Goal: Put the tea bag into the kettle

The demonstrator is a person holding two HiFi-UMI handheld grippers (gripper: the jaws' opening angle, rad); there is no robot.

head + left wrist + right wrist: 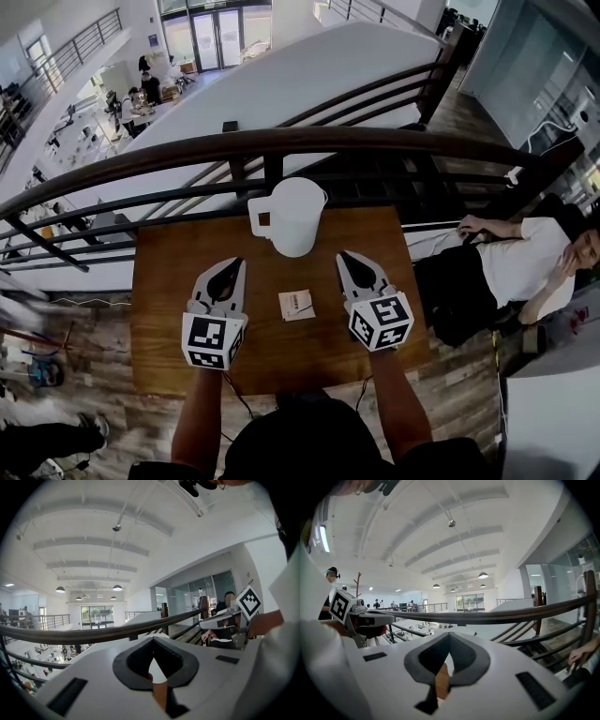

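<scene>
I hold my left gripper and right gripper, both closed and empty, flanking the tea bag, probably so either can carry it to the far kettle.

Matt white plastic kettle, paper tea bag, smooth wooden table.

We reach both arms forward, left arm and right arm bare and roughly parallel, each ending in a gripper. Our left gripper points ahead and a little downward, leaning slightly inward, its jaws drawn together with the tips meeting and nothing between them. Our right gripper is level with it and well apart, also leaning slightly inward, its jaws likewise closed and empty.
</scene>
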